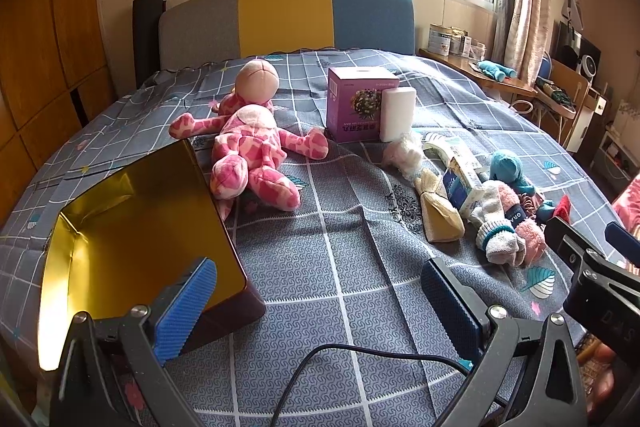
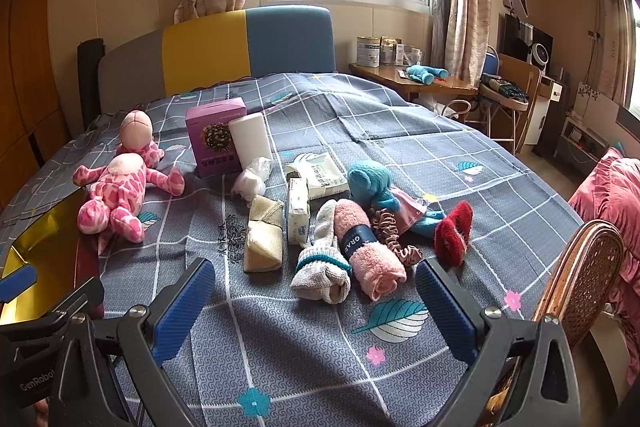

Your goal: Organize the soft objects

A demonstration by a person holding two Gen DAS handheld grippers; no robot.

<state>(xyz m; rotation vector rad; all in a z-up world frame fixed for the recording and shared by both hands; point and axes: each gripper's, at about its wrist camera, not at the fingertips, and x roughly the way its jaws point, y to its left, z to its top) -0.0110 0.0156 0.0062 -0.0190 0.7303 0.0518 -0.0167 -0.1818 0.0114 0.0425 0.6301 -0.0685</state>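
A pink spotted plush (image 1: 256,151) (image 2: 120,191) lies on the bed beside an open gold-lined box (image 1: 132,227) (image 2: 40,255). A pile of soft things lies to the right: a grey sock (image 2: 320,267), a rolled pink towel (image 2: 368,251), a blue teddy (image 2: 380,191), a beige cloth bundle (image 2: 262,239), a red plush piece (image 2: 454,233) and a white fluffy ball (image 2: 252,179). My left gripper (image 1: 320,307) is open and empty, near the box's front. My right gripper (image 2: 316,311) is open and empty, just before the sock and towel.
A purple carton (image 1: 360,103) (image 2: 218,139) and a white block (image 1: 396,113) stand mid-bed. Tissue packs (image 2: 298,215) lie in the pile. A rattan chair (image 2: 580,267) stands at the bed's right edge. A bedside table (image 2: 416,83) with tins is at the back right.
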